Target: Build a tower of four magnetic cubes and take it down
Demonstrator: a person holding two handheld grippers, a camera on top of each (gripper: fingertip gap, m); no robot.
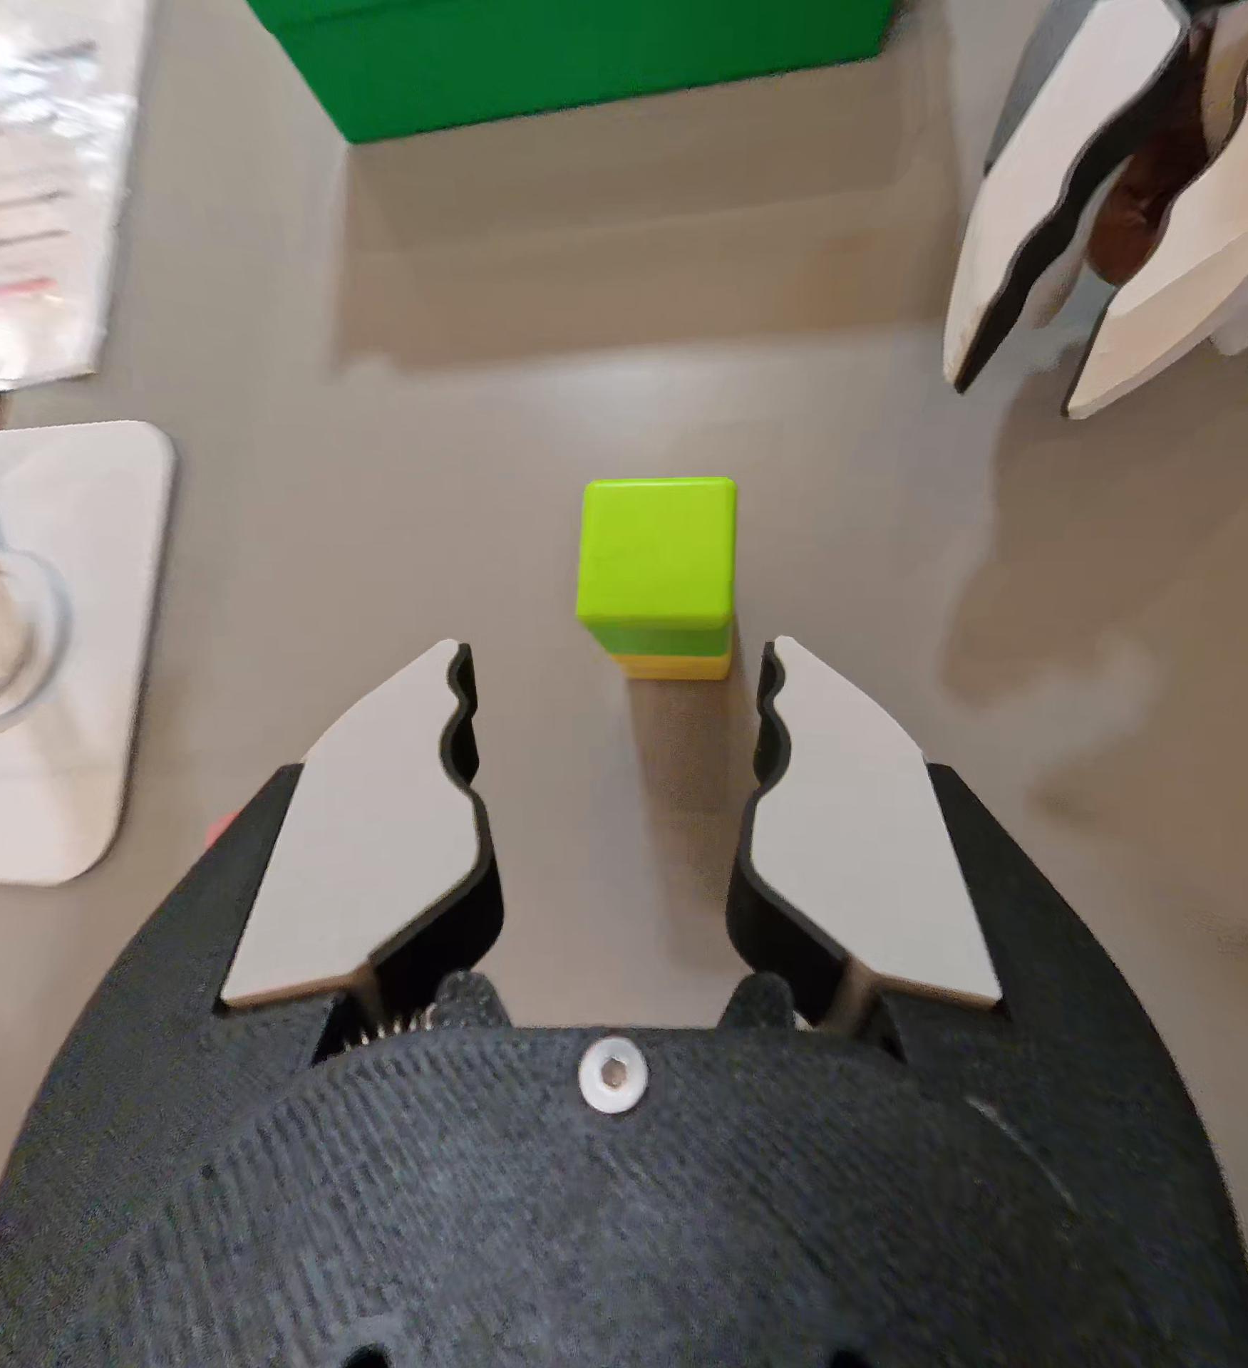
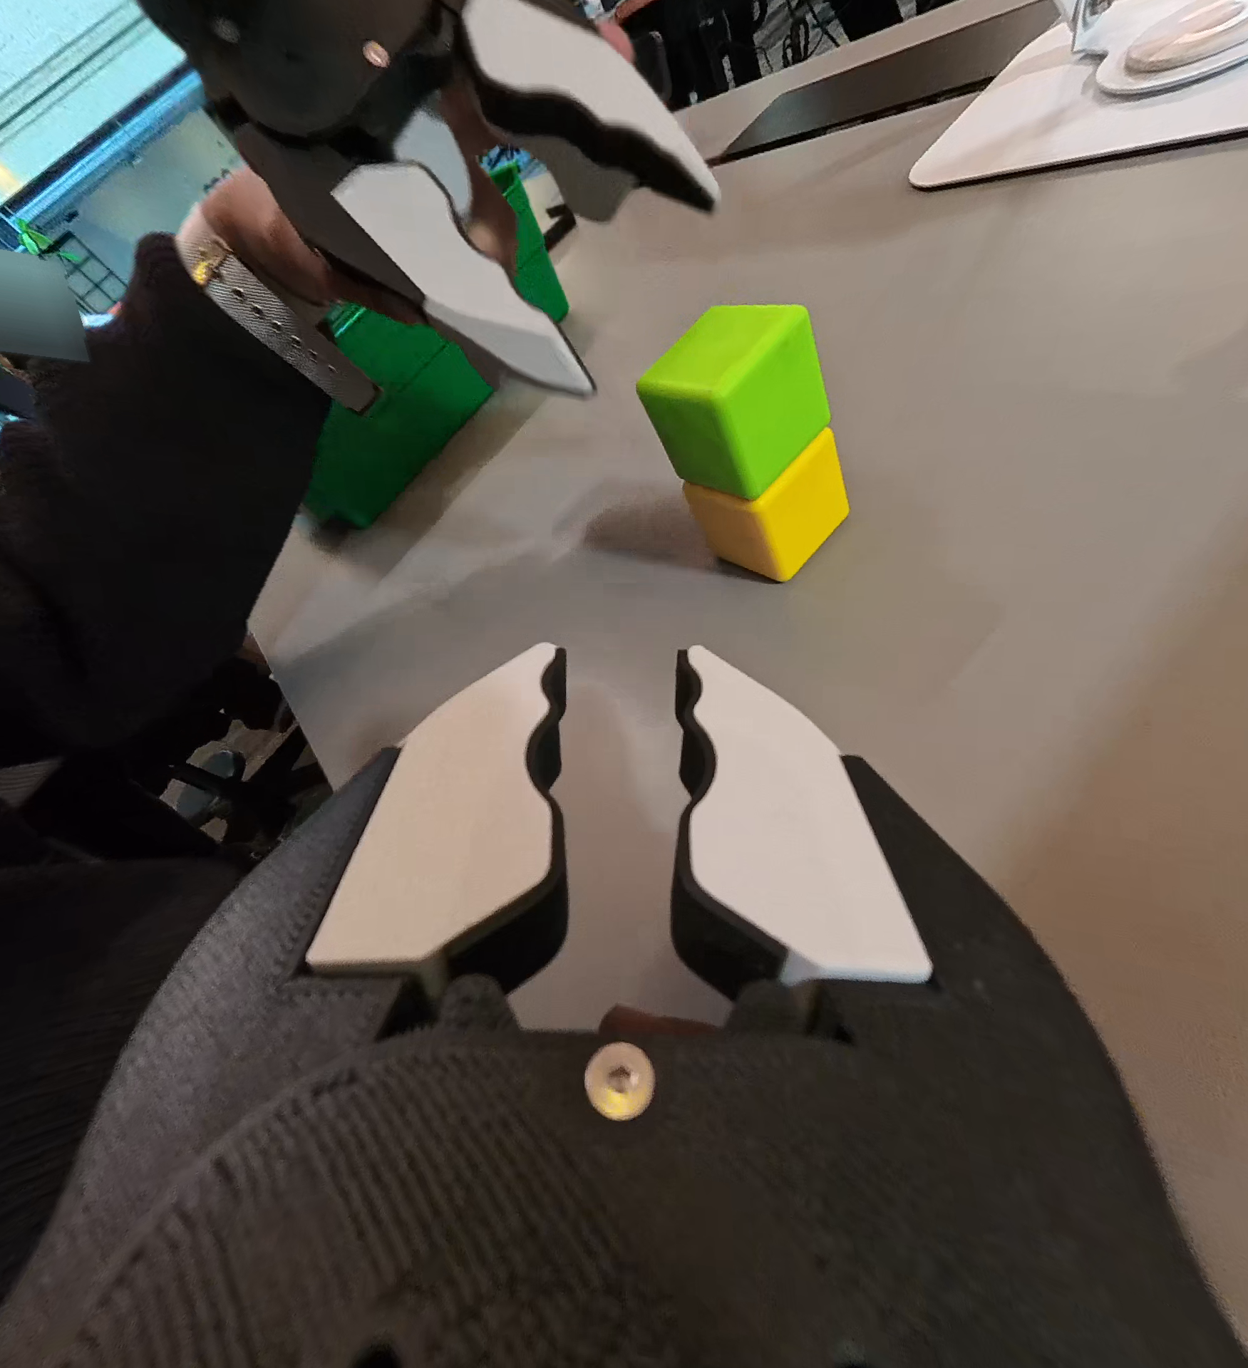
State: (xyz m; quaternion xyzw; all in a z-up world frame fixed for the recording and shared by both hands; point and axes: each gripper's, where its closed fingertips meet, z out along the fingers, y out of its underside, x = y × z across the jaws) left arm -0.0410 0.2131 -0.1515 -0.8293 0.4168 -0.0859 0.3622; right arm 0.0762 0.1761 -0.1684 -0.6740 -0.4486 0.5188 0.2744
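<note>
- My left claw (image 1: 617, 655) hangs above the grey surface (image 1: 828, 518), jaws wide apart, nothing between them.
- Lime-green cube (image 1: 654, 551) sits just beyond the left claw tips at frame centre, stacked squarely on a yellow cube (image 1: 672, 666); only a thin yellow strip shows from this top-down view.
- In the right wrist view the lime-green cube (image 2: 739, 396) on the yellow cube (image 2: 776, 518) stands right of centre, well clear of both claws.
- My right claw (image 2: 621, 655) sits low in the frame, jaws apart with a narrower gap, empty, pointing toward the stack.
- The right claw (image 1: 1013, 385) also shows at upper right of the left view, off the surface, apart from the stack.
- The left claw (image 2: 650, 296) shows at upper left of the right view, blurred, gripped by a hand (image 2: 258, 244) with a dark sleeve and a wrist strap.
- Dark green box (image 1: 532, 59) at top of frame, behind the stack.
- White mat (image 1: 43, 651) at left edge with a clear object on it; a clear plastic bag (image 1: 21, 185) above it.
</note>
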